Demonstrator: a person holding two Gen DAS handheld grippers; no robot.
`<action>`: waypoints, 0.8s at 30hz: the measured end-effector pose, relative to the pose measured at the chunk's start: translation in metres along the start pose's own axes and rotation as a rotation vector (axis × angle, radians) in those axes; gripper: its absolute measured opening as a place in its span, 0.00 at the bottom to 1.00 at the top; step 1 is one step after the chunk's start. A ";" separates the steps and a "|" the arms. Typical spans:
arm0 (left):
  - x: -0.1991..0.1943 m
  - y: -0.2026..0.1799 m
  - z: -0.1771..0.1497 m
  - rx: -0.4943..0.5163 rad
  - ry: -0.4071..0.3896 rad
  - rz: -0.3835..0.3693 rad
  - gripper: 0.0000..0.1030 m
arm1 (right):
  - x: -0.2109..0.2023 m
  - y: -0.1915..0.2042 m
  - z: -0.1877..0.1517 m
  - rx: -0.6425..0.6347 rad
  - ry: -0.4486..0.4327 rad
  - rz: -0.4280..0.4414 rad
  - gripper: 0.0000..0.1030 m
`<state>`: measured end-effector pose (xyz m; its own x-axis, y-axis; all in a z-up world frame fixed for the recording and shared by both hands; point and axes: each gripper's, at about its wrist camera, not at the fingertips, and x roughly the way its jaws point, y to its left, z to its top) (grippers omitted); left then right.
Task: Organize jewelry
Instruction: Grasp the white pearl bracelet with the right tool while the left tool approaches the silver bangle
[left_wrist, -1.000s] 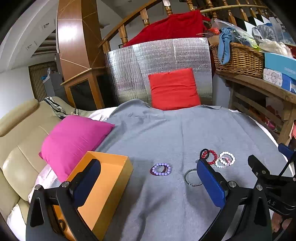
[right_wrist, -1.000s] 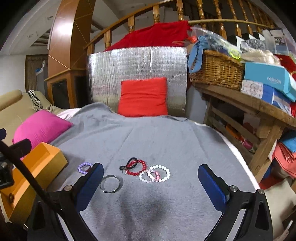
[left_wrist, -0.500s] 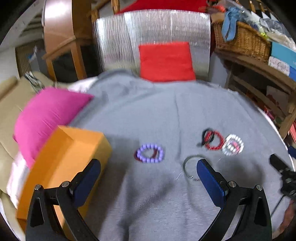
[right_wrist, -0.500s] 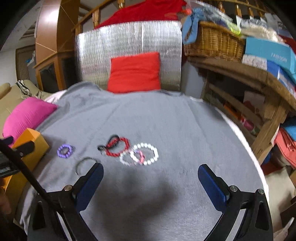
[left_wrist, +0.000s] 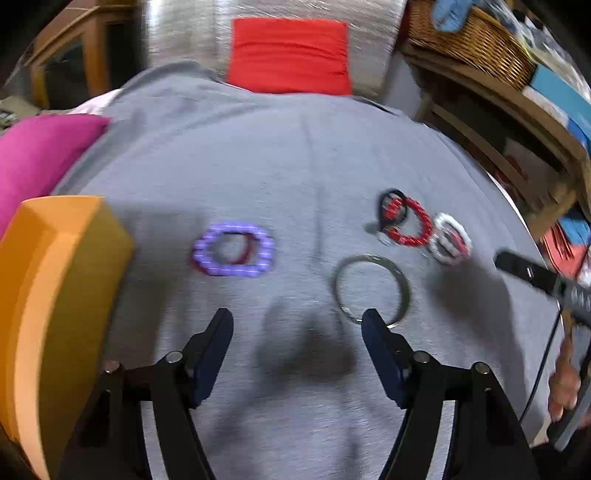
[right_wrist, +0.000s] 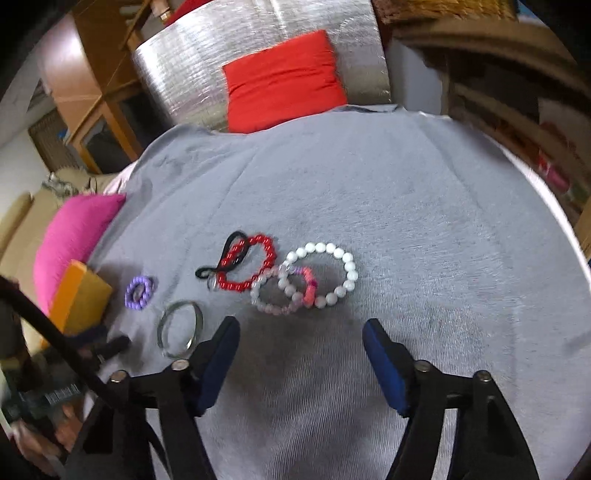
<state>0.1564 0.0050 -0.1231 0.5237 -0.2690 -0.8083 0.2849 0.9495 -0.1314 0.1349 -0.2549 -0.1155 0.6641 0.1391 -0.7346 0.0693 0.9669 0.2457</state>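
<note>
In the left wrist view, the left gripper (left_wrist: 297, 325) is seen with fingers spread apart and nothing between them; the purple bead bracelet (left_wrist: 233, 250) lies on the grey cloth (left_wrist: 258, 155) just ahead of the left finger, the metal bangle (left_wrist: 371, 288) touches the right fingertip, and the orange box (left_wrist: 55, 288) sits left of the fingers. In the right wrist view, the right gripper (right_wrist: 301, 332) is likewise held apart and empty, with the white bead bracelet (right_wrist: 325, 273), a pale pink bracelet (right_wrist: 280, 295) and the red bead bracelet (right_wrist: 249, 267) clustered just ahead of the fingertips.
</note>
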 end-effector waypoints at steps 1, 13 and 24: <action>0.001 -0.002 0.001 0.006 0.005 -0.011 0.70 | 0.003 -0.007 0.004 0.031 0.005 0.008 0.67; 0.037 -0.014 0.019 0.040 0.077 -0.065 0.56 | 0.044 -0.038 0.035 0.139 0.035 -0.048 0.33; 0.045 -0.012 0.020 0.076 0.047 -0.085 0.23 | 0.070 -0.016 0.038 0.028 0.058 -0.156 0.10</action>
<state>0.1929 -0.0219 -0.1460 0.4576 -0.3389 -0.8221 0.3882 0.9079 -0.1582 0.2085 -0.2684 -0.1462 0.5995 0.0009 -0.8003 0.1890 0.9716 0.1427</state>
